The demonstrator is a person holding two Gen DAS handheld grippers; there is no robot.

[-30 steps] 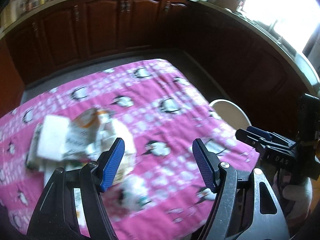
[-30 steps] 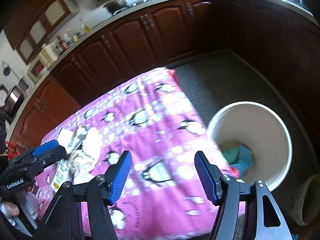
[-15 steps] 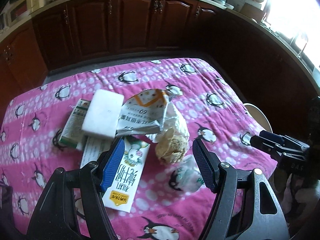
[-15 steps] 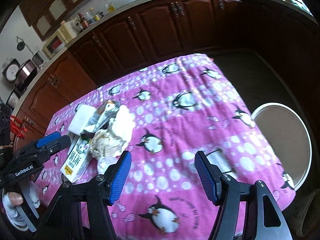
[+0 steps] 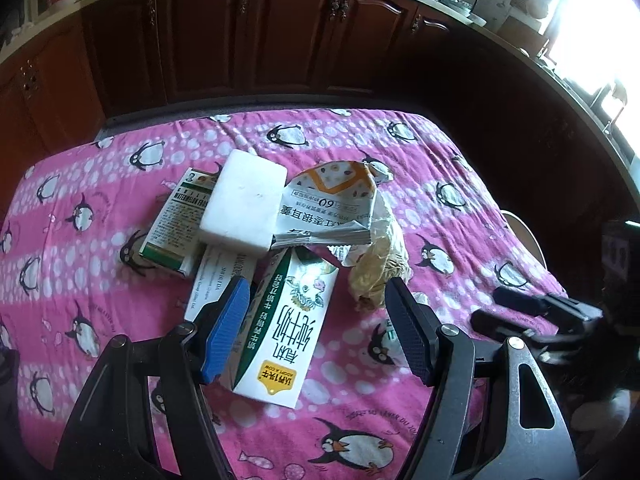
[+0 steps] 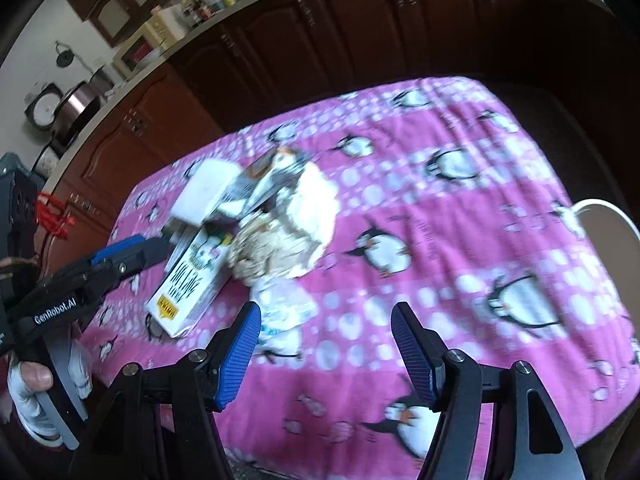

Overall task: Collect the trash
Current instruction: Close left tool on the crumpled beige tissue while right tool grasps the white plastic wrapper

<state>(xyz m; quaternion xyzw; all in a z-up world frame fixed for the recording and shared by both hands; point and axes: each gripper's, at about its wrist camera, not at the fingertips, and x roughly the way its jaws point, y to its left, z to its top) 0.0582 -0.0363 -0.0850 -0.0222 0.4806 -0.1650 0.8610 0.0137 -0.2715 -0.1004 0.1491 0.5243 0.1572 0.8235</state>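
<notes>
A pile of trash lies on the pink penguin cloth (image 5: 420, 160). It holds a white-and-green milk carton (image 5: 288, 328), a white foam block (image 5: 244, 200), a green box (image 5: 176, 224), a torn foil packet (image 5: 332, 204) and a crumpled yellowish bag (image 5: 380, 264). My left gripper (image 5: 316, 332) hovers open over the carton's near end, pads apart from it. My right gripper (image 6: 326, 344) is open above a small clear wrapper (image 6: 284, 308), just right of the carton (image 6: 188, 288) and the bag (image 6: 288, 236). Each gripper shows in the other's view, the right gripper (image 5: 532, 316) and the left gripper (image 6: 120, 256).
A white bin's rim (image 6: 604, 212) peeks past the table's right edge, also seen as the bin (image 5: 524, 236) in the left wrist view. Dark wooden cabinets (image 5: 256, 40) ring the table. A gloved hand (image 6: 24, 392) holds the left gripper's handle.
Both views have swung away from the bin toward the trash pile. The pile now sits closer and more central, with the carton under my left gripper. Both grippers stayed open.
</notes>
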